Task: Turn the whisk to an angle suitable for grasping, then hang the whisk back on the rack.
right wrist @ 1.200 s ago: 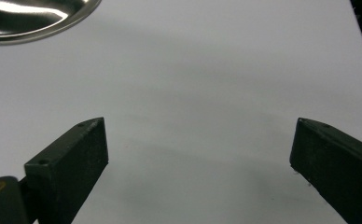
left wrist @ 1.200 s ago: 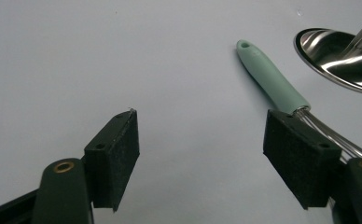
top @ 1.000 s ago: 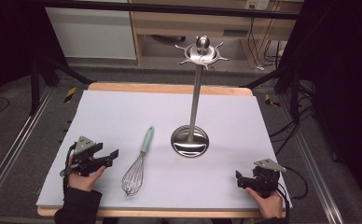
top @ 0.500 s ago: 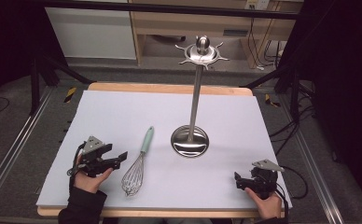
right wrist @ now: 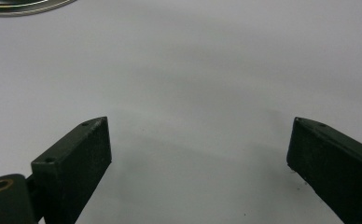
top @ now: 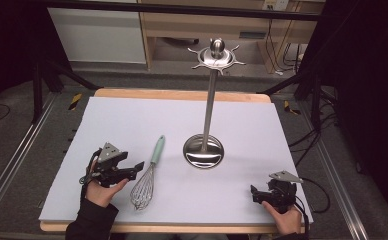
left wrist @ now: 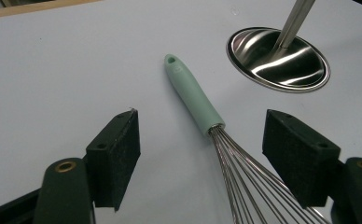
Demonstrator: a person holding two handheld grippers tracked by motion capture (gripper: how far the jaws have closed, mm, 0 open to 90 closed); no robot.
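Pale lavender matting on the wooden table is being worked over. The left gripper, jaws spread wide, is being held just beside a wire balloon whisk with a mint-green handle, which is lying ahead between its jaws. The handle is pointing away from that gripper, toward the polished steel utensil stand; the long axis is running slightly slantwise. If the springy wires are being pinched instead of the handle, slipping or rolling is likely. The right gripper, also open, is being rested well apart.

The high view is looking forward and down on the whole surface from above its near edge. The left gripper view is sitting low and close, facing the whisk and the stand's base, both shared with the high view. The right gripper view is skimming bare surface near the near right corner, catching that base's rim.
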